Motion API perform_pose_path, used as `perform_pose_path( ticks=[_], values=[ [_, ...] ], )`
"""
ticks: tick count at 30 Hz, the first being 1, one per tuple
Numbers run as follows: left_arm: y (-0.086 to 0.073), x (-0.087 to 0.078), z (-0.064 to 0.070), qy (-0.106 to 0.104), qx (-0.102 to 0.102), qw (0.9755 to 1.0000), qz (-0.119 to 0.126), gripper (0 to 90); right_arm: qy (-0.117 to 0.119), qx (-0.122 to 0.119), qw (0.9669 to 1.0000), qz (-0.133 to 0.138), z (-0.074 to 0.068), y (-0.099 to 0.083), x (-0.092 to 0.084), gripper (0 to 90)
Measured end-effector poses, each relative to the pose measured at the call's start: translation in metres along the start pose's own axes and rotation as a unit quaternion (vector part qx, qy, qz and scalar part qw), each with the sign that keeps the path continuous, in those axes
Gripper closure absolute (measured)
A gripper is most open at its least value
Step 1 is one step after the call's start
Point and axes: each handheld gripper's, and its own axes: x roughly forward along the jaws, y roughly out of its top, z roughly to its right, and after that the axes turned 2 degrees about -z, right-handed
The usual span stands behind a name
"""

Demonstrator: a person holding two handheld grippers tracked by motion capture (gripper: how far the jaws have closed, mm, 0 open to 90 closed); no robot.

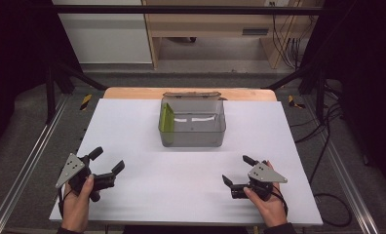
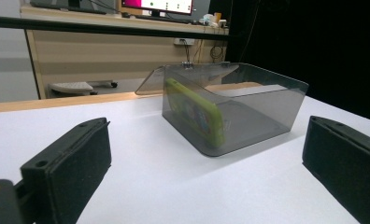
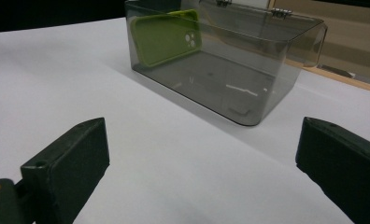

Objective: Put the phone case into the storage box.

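Note:
A smoky see-through box [image 1: 192, 125] [image 2: 248, 105] [image 3: 230, 65] stands at the middle of the white table top, its hinged lid folded back behind it. A lime-green phone case [image 1: 167, 118] [image 2: 197, 112] [image 3: 167, 35] leans upright against the box's left inner wall. My left gripper [image 1: 106, 161] [image 2: 206, 172] rests near the front left of the table, open, with nothing between its jaws. At the front right my right gripper [image 1: 238, 169] [image 3: 204, 168] is likewise open and holds nothing. Both point toward the box from a distance.
The white board [image 1: 132, 131] lies on a wooden table whose back edge [image 1: 132, 92] shows behind it. Metal rails [image 1: 30, 156] run along both sides. Cables [image 1: 327, 126] hang at the right. A wooden desk [image 2: 103, 51] stands beyond.

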Motion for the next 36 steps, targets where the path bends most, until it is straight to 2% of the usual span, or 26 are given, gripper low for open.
perform_pose_path(
  ticks=[4, 13, 17, 21, 36],
  values=[
    [-0.006, -0.002, 0.003, 0.0, 0.013, 0.9999, -0.006, 1.1, -0.001, 0.0, 1.0, 0.001, 0.001, 0.0, 0.0, 3.0],
    [-0.011, -0.005, 0.01, -0.005, 0.024, 0.9997, -0.003, 1.1, -0.003, 0.001, 1.0, 0.005, 0.003, 0.0, -0.002, 3.5],
    [-0.013, -0.007, 0.011, 0.001, 0.033, 0.9994, -0.004, 1.1, -0.008, 0.0, 0.9999, 0.008, 0.005, 0.0, -0.004, 3.5],
    [-0.015, -0.008, 0.012, 0.005, 0.028, 0.9996, -0.004, 1.0, -0.015, -0.003, 0.9998, 0.016, 0.008, 0.0, -0.007, 3.5],
    [-0.025, -0.018, 0.011, 0.006, 0.031, 0.9995, -0.004, 1.1, -0.053, -0.011, 0.9977, 0.04, 0.027, -0.007, -0.023, 3.3]
  ],
)
